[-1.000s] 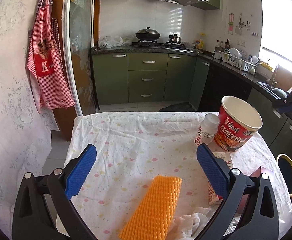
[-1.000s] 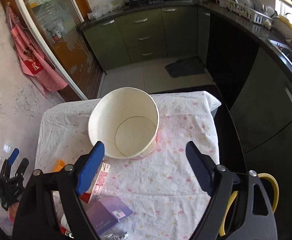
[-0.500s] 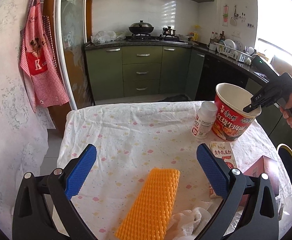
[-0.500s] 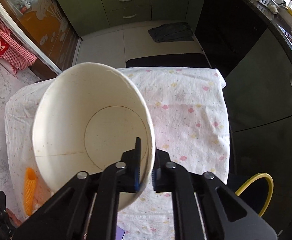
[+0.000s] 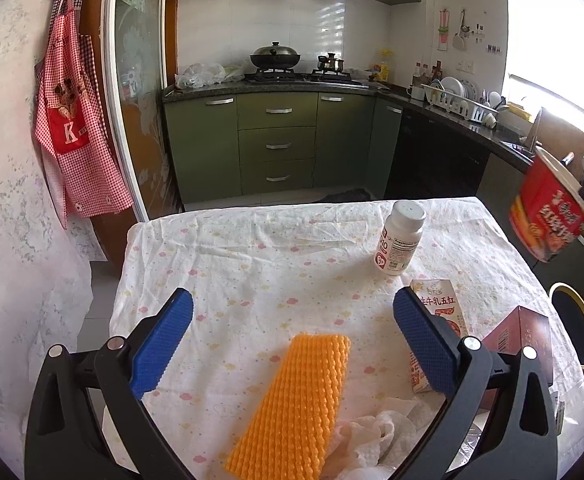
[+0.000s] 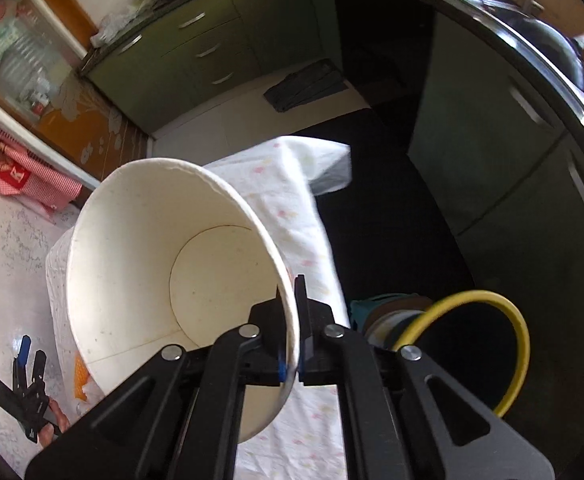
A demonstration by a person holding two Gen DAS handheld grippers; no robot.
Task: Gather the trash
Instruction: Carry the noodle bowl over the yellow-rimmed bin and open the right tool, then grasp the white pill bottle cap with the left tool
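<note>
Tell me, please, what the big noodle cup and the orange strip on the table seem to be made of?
Noodle cup: probably coated paperboard, given its matt white inside, rolled rim and seamed base disc. Orange strip: likely soft foam netting, judging by its knobbly mesh texture, though plastic is possible.

One instant-noodle cup (image 5: 547,216) hangs up to the right of the left gripper (image 5: 292,344). One white pill bottle (image 5: 400,238) stands ahead of it, one milk carton (image 5: 437,312) and one dark red box (image 5: 521,332) beside its right finger, one orange foam sleeve (image 5: 295,404) between its fingers, one crumpled tissue (image 5: 375,436) just below.
</note>
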